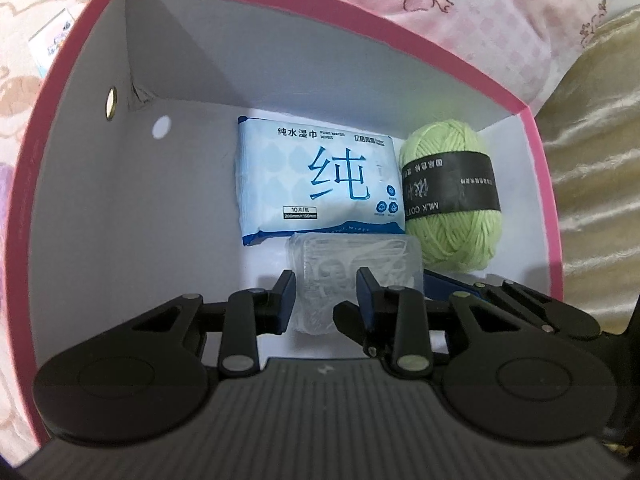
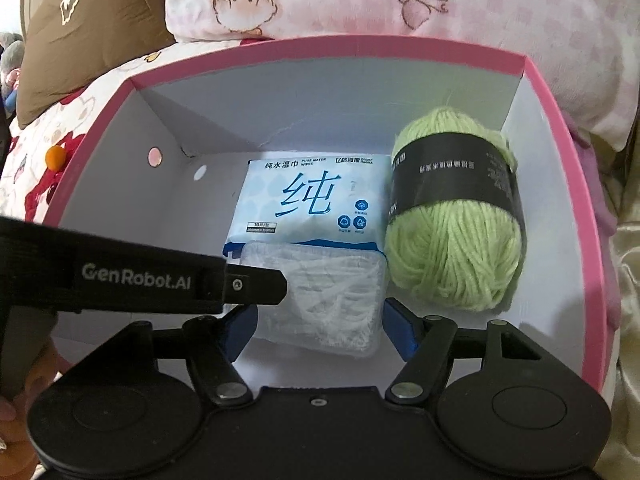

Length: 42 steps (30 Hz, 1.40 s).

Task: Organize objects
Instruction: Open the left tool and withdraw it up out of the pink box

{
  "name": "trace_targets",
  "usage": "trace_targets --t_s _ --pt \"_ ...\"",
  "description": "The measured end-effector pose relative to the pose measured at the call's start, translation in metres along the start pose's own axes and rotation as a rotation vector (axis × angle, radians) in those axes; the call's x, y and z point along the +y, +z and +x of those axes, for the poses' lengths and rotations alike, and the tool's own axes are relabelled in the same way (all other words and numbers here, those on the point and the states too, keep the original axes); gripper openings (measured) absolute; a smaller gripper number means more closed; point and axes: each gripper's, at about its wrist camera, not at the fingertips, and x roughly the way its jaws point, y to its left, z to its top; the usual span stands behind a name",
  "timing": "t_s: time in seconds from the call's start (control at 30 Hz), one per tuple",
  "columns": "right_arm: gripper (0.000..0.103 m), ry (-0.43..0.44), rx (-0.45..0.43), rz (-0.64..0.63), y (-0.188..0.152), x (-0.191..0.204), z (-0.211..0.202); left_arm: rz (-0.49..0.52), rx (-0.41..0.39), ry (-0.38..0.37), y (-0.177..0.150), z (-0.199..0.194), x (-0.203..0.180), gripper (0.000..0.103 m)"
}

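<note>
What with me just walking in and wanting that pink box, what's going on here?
A person with a gripper in each hand is tidying small things into the pink box. A pack of wet wipes and a ball of green yarn already lie inside. The left gripper is shut on a clear plastic pack just in front of the wipes. The right gripper is open, its pads flanking the same pack, seemingly not yet pressing.
</note>
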Motion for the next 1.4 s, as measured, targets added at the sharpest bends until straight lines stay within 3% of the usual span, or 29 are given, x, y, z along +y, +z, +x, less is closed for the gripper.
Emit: trace_targets --t_s 0.13,0.2,0.37,0.57,0.83,0.93,1.4 --pt "0.072 0.005 -0.009 -0.018 0.001 0.002 0.003 -0.014 0.0 -0.01 0.001 -0.001 0.001 0.037" --pt "0.073 -0.028 -0.024 -0.046 -0.001 0.005 -0.001 -0.006 0.01 -0.009 0.002 -0.002 -0.001 0.048" --pt "0.073 -0.098 -0.049 -0.11 -0.01 0.009 -0.017 0.078 0.016 0.006 0.0 -0.022 -0.011 0.058" --pt "0.074 -0.08 -0.106 -0.136 -0.022 0.011 -0.062 0.16 -0.009 0.022 -0.004 -0.067 -0.019 0.061" --pt "0.074 -0.053 -0.167 -0.154 -0.032 0.033 -0.119 0.226 0.018 -0.018 -0.017 -0.118 -0.026 0.065" --pt "0.074 -0.042 -0.162 -0.165 -0.033 0.043 -0.132 0.22 0.047 -0.026 -0.022 -0.131 -0.025 0.066" --pt "0.077 0.012 -0.129 -0.206 -0.044 0.088 -0.18 0.246 0.035 -0.084 -0.04 -0.211 0.008 0.072"
